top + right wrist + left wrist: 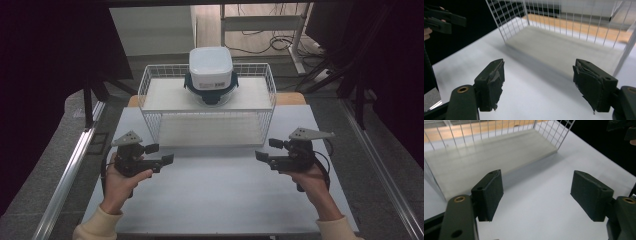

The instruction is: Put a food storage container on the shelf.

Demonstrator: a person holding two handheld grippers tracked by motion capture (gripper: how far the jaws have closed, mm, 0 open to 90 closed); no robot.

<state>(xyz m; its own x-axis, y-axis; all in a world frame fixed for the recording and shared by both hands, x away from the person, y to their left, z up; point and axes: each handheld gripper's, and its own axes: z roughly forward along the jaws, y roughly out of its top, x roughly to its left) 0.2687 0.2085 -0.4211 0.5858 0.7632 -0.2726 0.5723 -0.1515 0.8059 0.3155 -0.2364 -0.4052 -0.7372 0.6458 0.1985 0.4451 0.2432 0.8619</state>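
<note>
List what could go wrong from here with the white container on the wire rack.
1. The white container sits on the wire rack's top shelf near its back edge; a clumsy push could tip it off.
2. Both the left gripper and right gripper are open and empty on either side of the rack; an uneven two-sided grasp might tilt it.
3. The right gripper's pads look torn, so grip may slip.

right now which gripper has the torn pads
The right gripper: its pads are ragged and peeling, while the left gripper has smooth pads.
</note>
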